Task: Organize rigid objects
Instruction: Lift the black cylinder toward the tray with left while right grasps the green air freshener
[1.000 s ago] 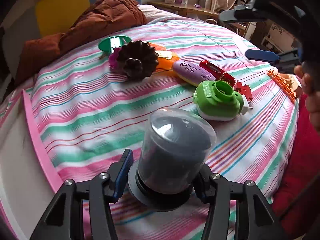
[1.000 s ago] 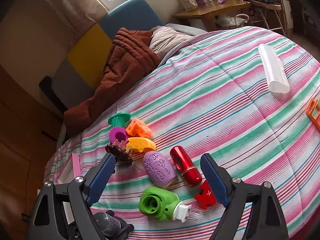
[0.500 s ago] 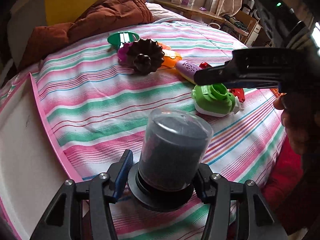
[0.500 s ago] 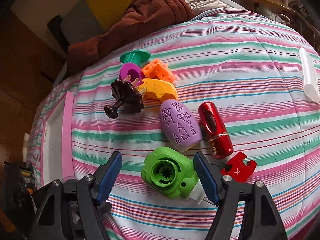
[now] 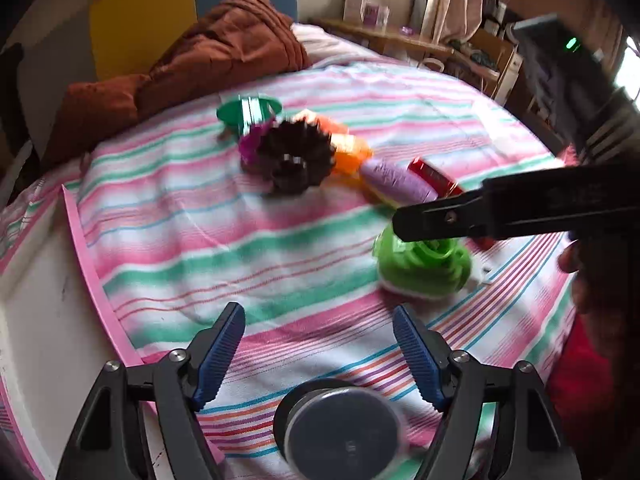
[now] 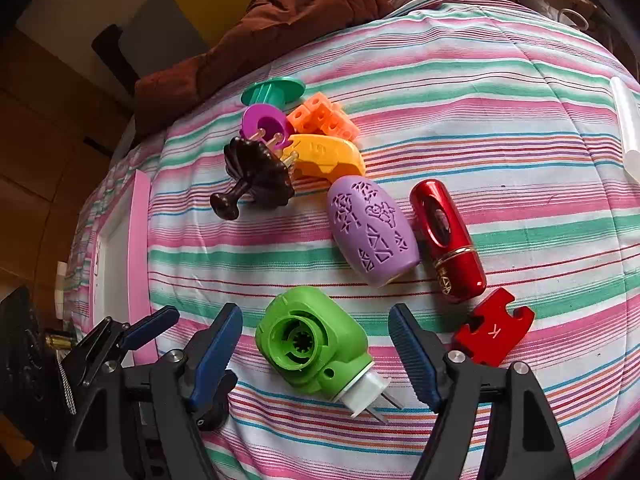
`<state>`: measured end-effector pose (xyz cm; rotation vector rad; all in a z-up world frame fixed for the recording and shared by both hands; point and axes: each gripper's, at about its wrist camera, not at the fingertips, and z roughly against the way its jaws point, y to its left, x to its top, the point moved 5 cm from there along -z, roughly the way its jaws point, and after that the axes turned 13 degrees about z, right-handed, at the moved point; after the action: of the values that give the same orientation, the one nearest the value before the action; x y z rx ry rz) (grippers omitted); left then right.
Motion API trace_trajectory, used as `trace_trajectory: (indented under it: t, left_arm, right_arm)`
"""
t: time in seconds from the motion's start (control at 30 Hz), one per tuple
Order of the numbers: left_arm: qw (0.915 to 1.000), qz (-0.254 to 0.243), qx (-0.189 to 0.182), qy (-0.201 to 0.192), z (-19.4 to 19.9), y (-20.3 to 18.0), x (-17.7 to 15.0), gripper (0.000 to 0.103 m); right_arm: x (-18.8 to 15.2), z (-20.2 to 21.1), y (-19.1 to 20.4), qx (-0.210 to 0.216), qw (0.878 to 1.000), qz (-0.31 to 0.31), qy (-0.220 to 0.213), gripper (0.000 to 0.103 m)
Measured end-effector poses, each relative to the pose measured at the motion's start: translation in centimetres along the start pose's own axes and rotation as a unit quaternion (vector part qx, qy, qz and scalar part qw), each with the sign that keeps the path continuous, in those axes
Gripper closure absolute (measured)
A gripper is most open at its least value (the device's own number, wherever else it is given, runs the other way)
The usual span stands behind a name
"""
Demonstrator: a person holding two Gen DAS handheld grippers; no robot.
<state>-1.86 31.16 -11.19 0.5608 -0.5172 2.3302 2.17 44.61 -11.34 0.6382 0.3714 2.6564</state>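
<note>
A bed (image 6: 500,92) under a pink, green and white striped cover carries the objects, with a brown quilt (image 5: 208,60) bunched at its head against yellow and blue panels. A wooden desk (image 5: 400,36) and curtains stand by the window. The left gripper (image 5: 320,356) has its fingers spread, above a dark lidded jar (image 5: 340,432) standing on the cover beside a pink-edged white tray (image 5: 80,240). The right gripper (image 6: 316,356) has its fingers spread either side of a green punch (image 6: 316,344); whether they touch it is unclear. A purple case (image 6: 372,228) and red tube (image 6: 448,236) lie just beyond.
</note>
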Motion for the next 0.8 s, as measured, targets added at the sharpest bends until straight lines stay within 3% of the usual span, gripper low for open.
trace_trajectory:
  t: [0.17, 0.3, 0.43, 0.57, 0.73, 0.8]
  left_arm:
    - [0.9987, -0.023, -0.007, -0.044, 4.4, 0.2, -0.5, 0.011]
    - [0.9979, -0.030, -0.020, -0.054, 7.4, 1.2, -3.0, 0.011]
    - [0.9976, -0.034, -0.020, -0.056, 7.5, 1.4, -5.4, 0.012]
    - [0.9980, -0.051, -0.008, -0.037, 5.2, 0.3, -6.2, 0.029]
    - [0.9974, -0.042, 0.016, -0.056, 3.6, 0.4, -5.3, 0.030]
    - [0.9978, -0.032, 0.013, -0.055, 3.1, 0.6, -5.0, 0.039]
  right_arm:
    - [0.3, 0.2, 0.2, 0.001, 1.000, 0.003, -0.012, 0.026]
    - [0.1, 0.1, 0.5, -0.006, 1.000, 0.016, -0.013, 0.026]
    - [0.1, 0.1, 0.7, -0.017, 0.999, 0.024, -0.012, 0.026]
    - [0.0, 0.1, 0.8, -0.026, 0.999, 0.031, -0.012, 0.026]
    - [0.1, 0.3, 1.5, -0.032, 0.998, 0.053, -0.016, 0.026]
    - [0.0, 0.1, 1.7, -0.039, 0.997, 0.066, -0.011, 0.026]
